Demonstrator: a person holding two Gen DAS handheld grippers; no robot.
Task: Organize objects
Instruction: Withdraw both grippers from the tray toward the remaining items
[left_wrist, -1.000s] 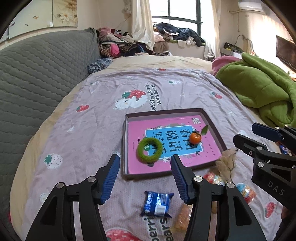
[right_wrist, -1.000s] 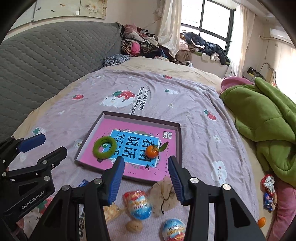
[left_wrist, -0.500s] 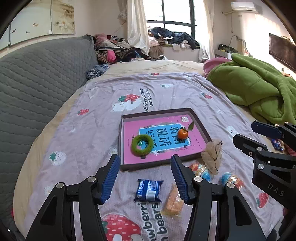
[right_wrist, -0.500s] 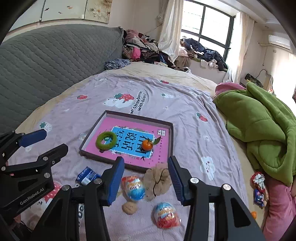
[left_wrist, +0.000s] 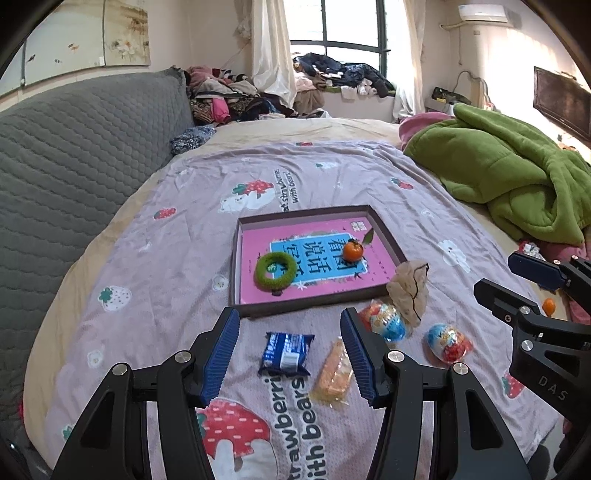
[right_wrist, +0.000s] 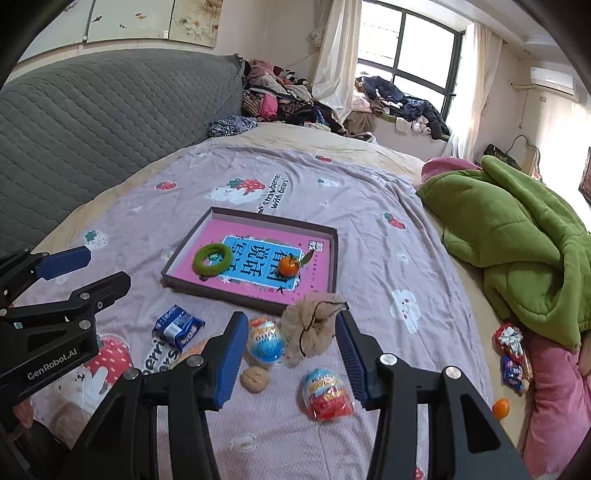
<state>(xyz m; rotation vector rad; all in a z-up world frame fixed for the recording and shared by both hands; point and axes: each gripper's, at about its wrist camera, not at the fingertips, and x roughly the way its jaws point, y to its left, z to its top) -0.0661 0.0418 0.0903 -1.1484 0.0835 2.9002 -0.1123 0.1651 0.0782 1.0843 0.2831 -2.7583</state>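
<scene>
A shallow box tray (left_wrist: 310, 306) (right_wrist: 334, 258) with a pink book inside lies on the bedspread and holds a green fuzzy ring (left_wrist: 276, 270) (right_wrist: 213, 259) and a small orange fruit (left_wrist: 353, 250) (right_wrist: 288, 266). In front of it lie a blue snack packet (left_wrist: 287, 353) (right_wrist: 178, 326), an orange wrapped snack (left_wrist: 333, 373), two foil-wrapped eggs (left_wrist: 388, 321) (right_wrist: 266, 340) (right_wrist: 325, 394), a tan pouch (left_wrist: 409, 286) (right_wrist: 314, 325) and a round biscuit (right_wrist: 254, 379). My left gripper (left_wrist: 290, 354) hovers open above the blue packet. My right gripper (right_wrist: 290, 356) hovers open above the eggs and pouch. Neither holds anything.
A grey quilted headboard (left_wrist: 74, 155) runs along the left. A green blanket (left_wrist: 509, 177) and pink pillow (right_wrist: 554, 387) crowd the right side, with snack wrappers (right_wrist: 511, 354) and a loose orange fruit (right_wrist: 501, 408) beside them. Clothes (left_wrist: 236, 96) pile up at the far end.
Both grippers have drawn back from the tray, which now looks smaller and farther. More of the loose items in front of it have come into view. Jaw openings are unchanged.
</scene>
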